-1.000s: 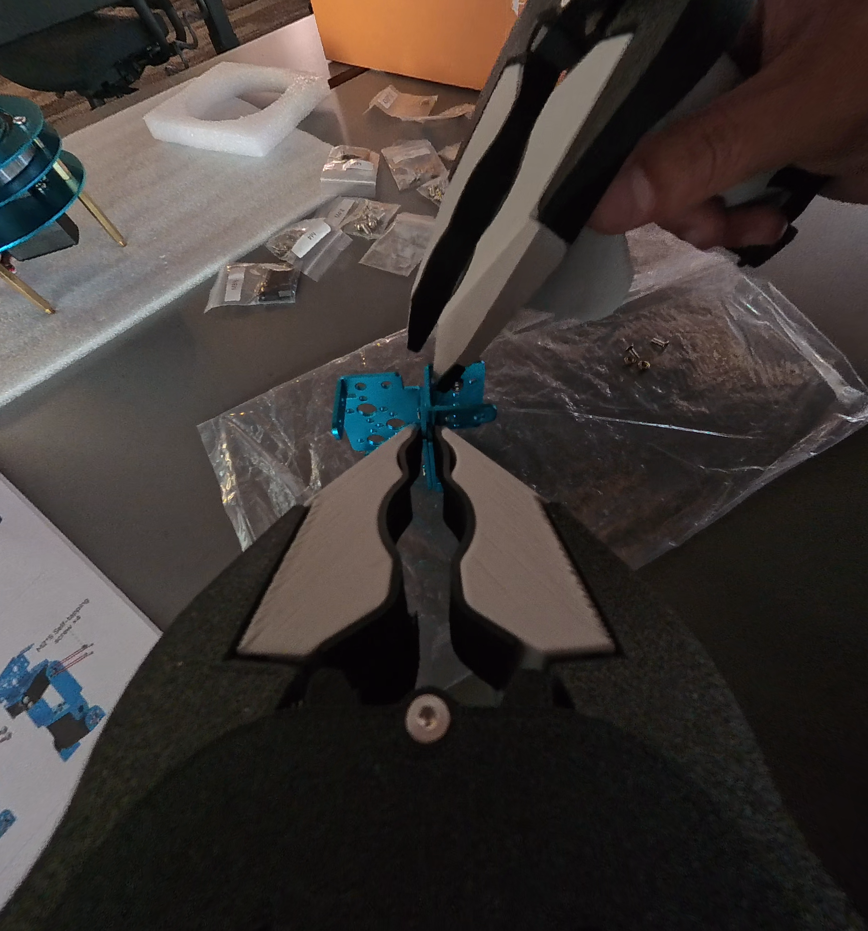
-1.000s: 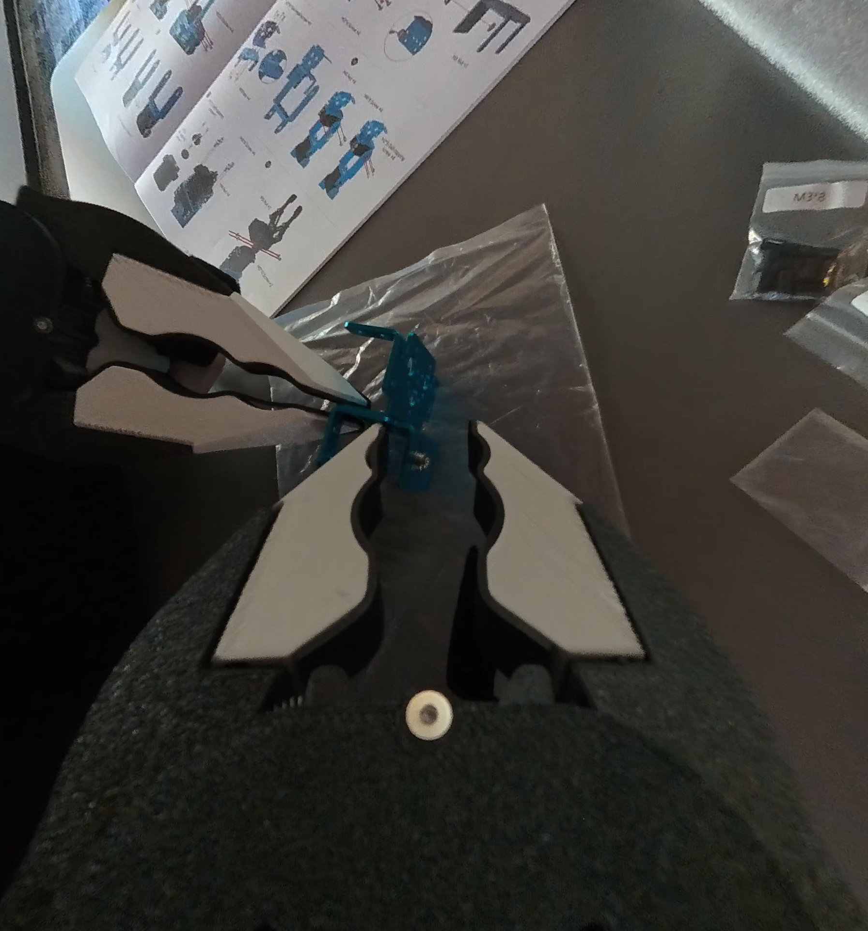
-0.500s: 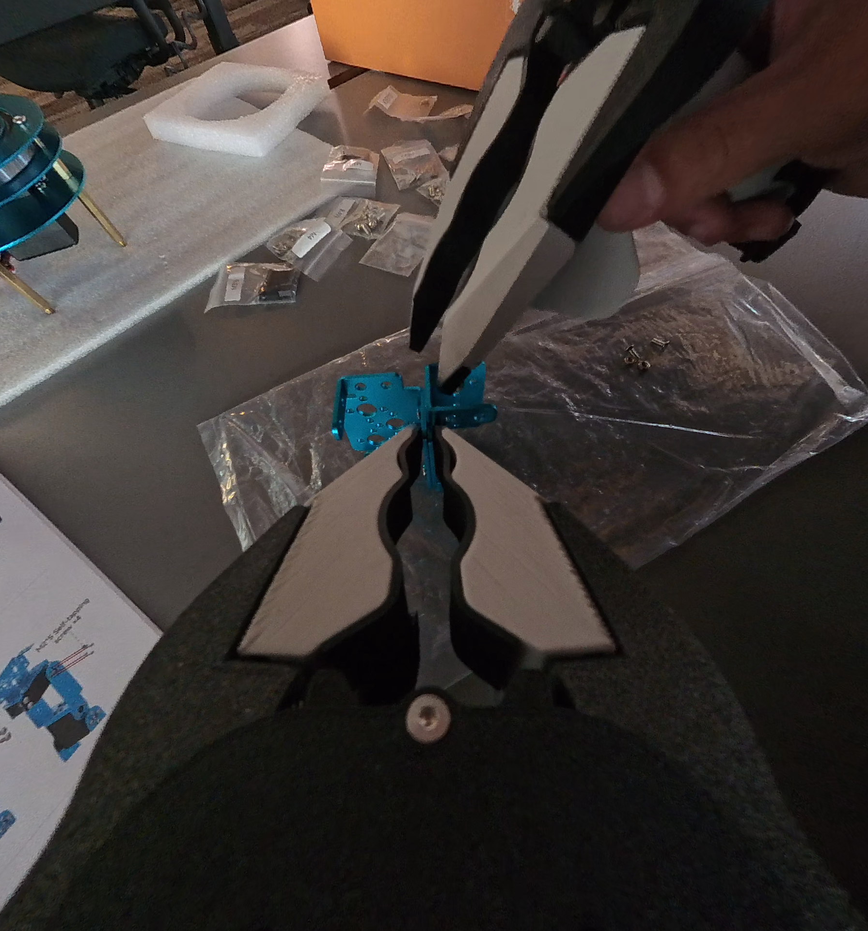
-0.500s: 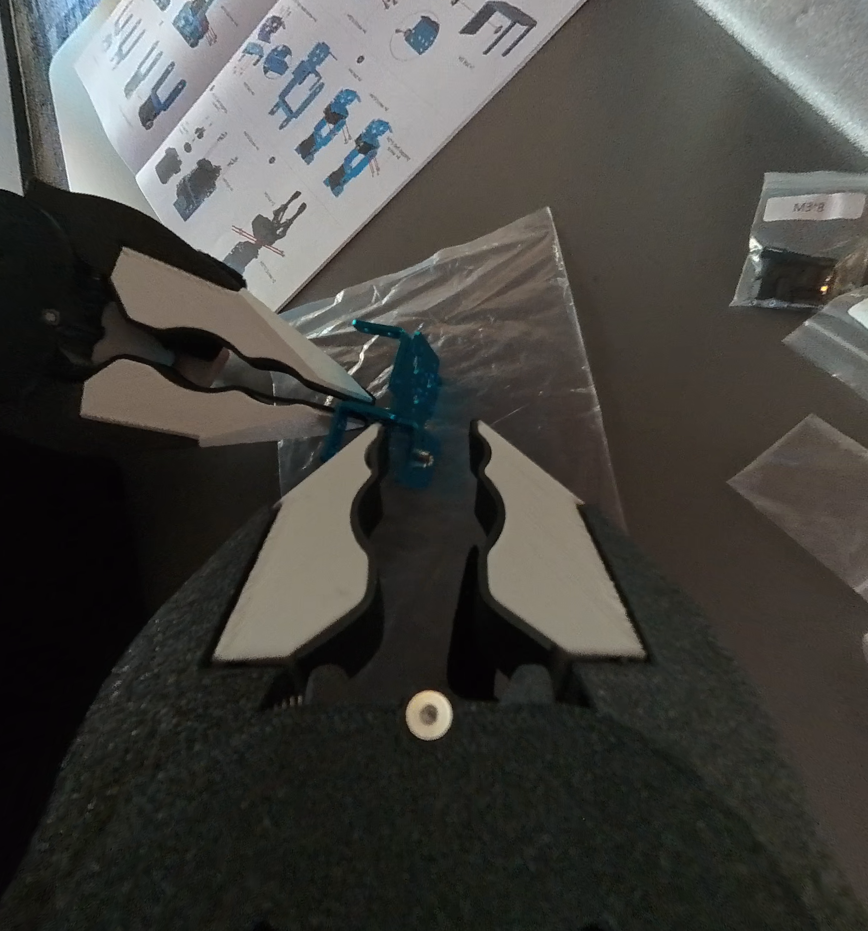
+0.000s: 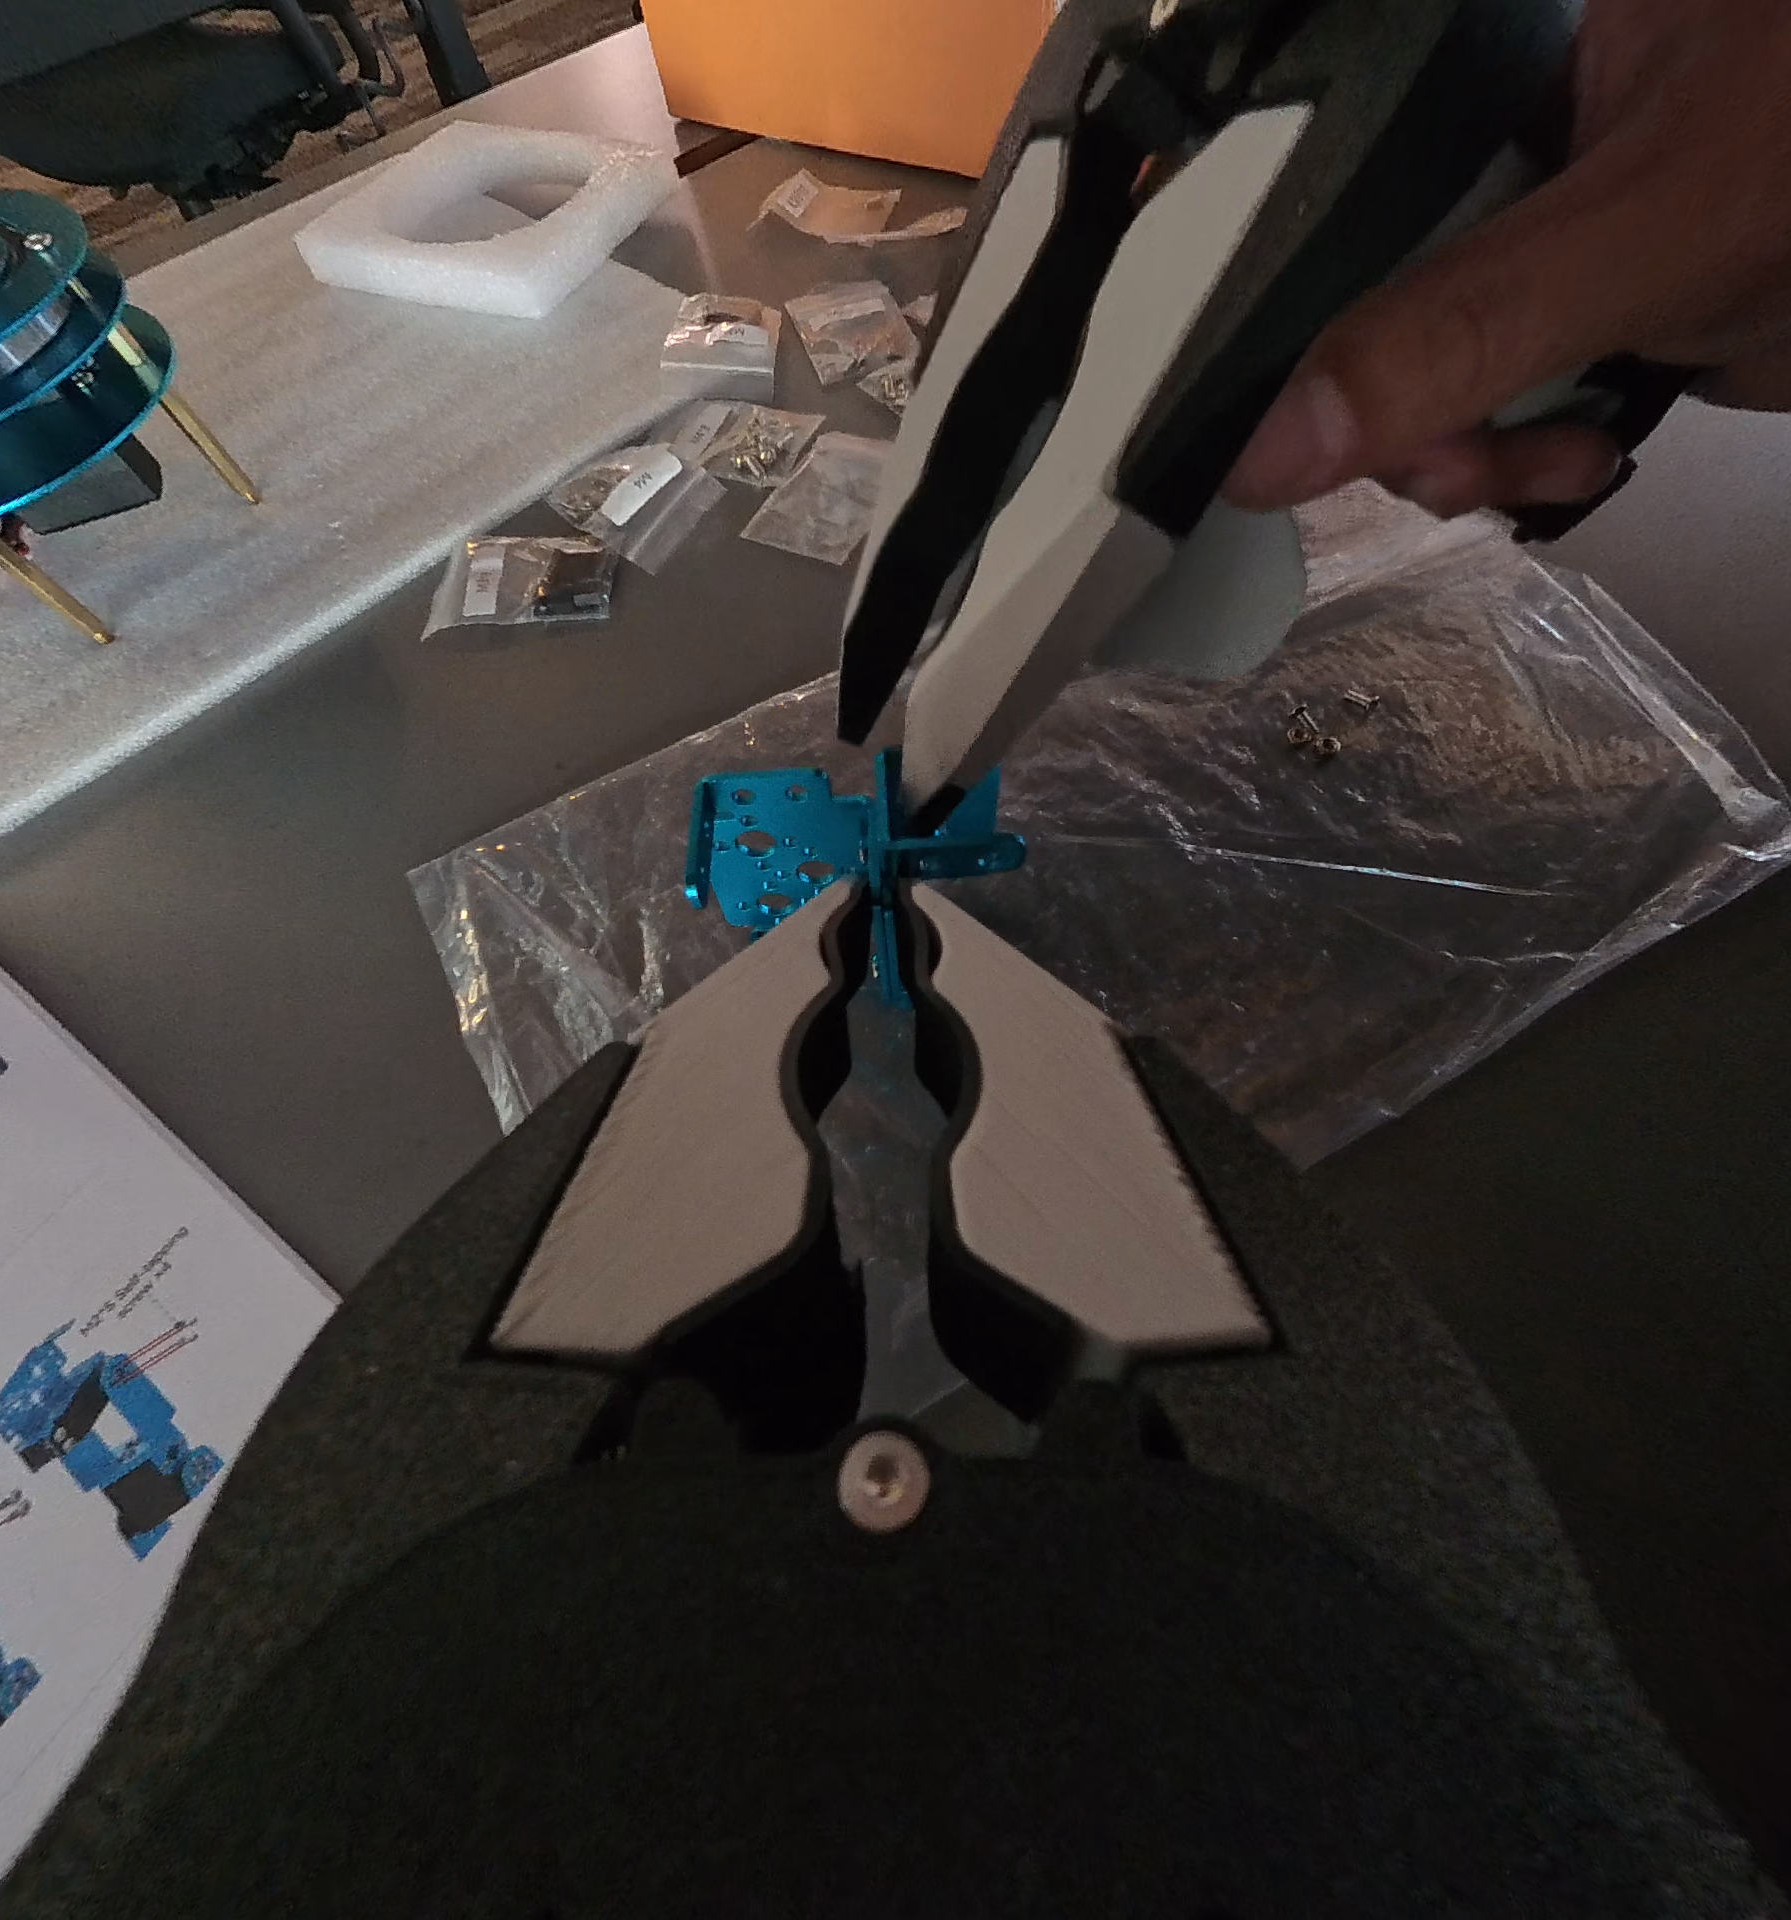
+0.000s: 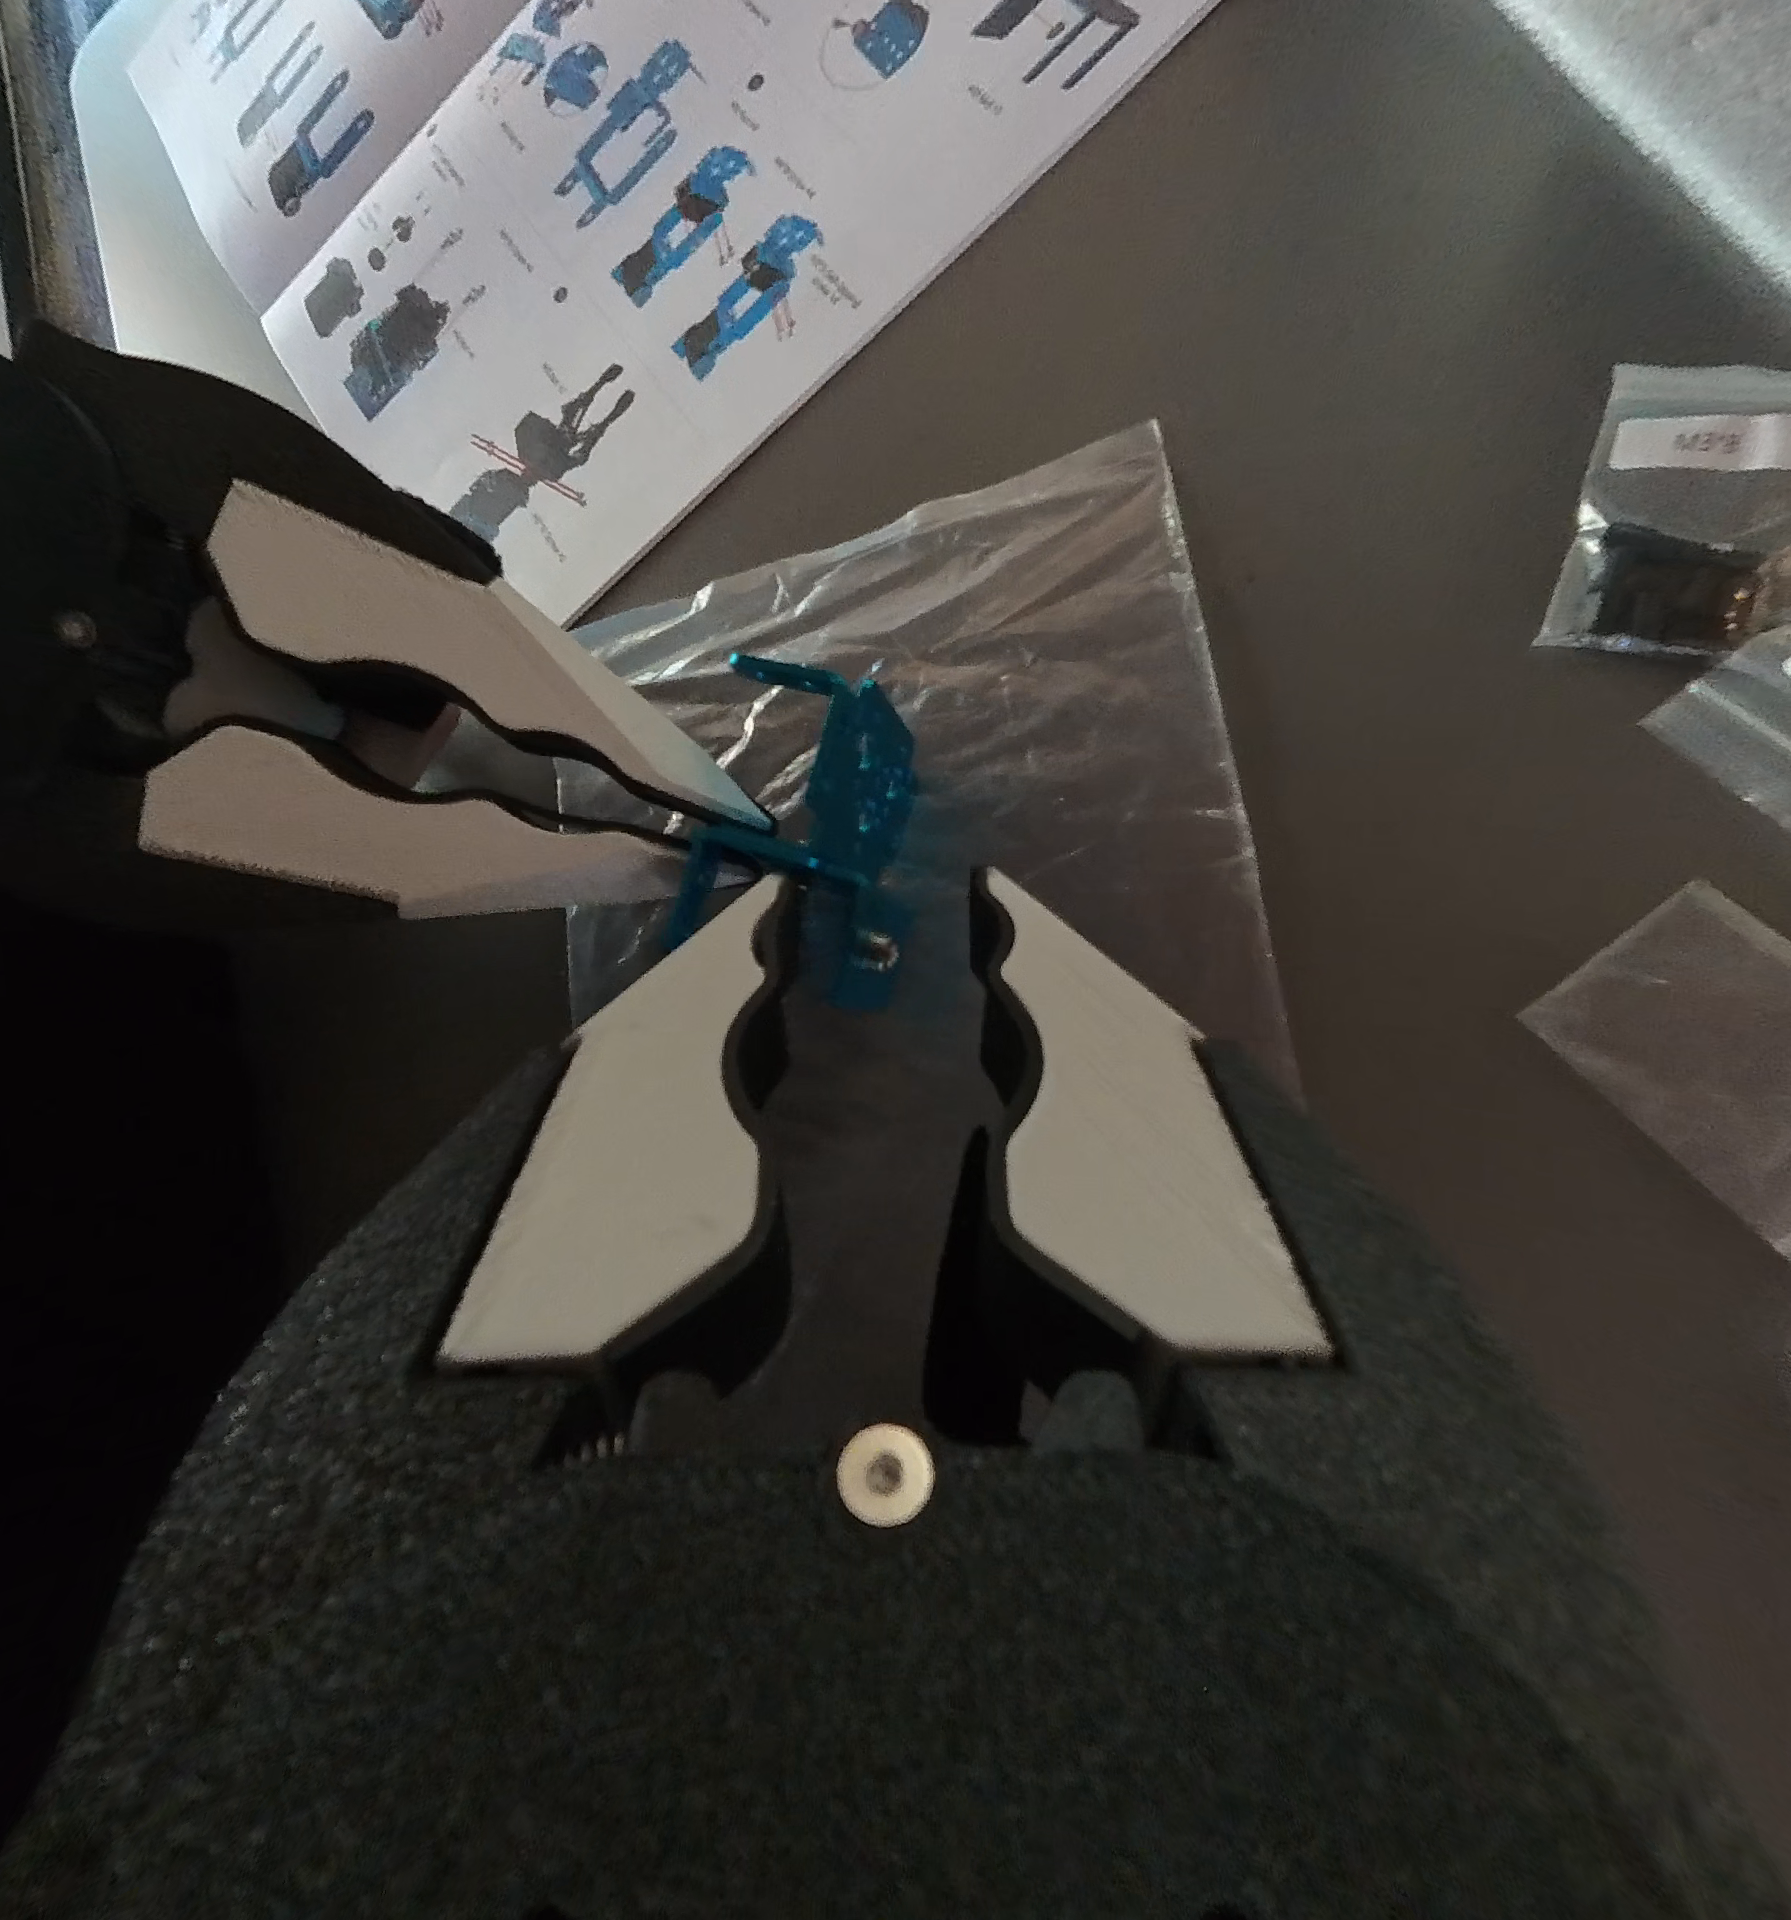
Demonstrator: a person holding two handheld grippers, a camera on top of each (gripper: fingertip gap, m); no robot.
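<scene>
- Grey table (image 5: 247, 790) under dim light, with a clear plastic bag (image 5: 1390, 935) spread flat at its centre.
- At 12 o'clock from my left fingers (image 5: 886, 914), pinched narrow, I hold a blue metal bracket assembly (image 5: 777, 852) just above the bag.
- My right fingers (image 6: 875, 883) stand wide around its far tab, gripping nothing.
- Risk, as I judge it: my thin edge-grip could let the bracket twist or drop if the right fingers nudge it.
- Counted: one bracket assembly, one instruction sheet (image 6: 662, 187) at 9 o'clock, three loose screws (image 5: 1322, 727) at 1 o'clock, at least seven small parts bags (image 5: 527, 587) around 11, one white foam frame (image 5: 486, 223).
</scene>
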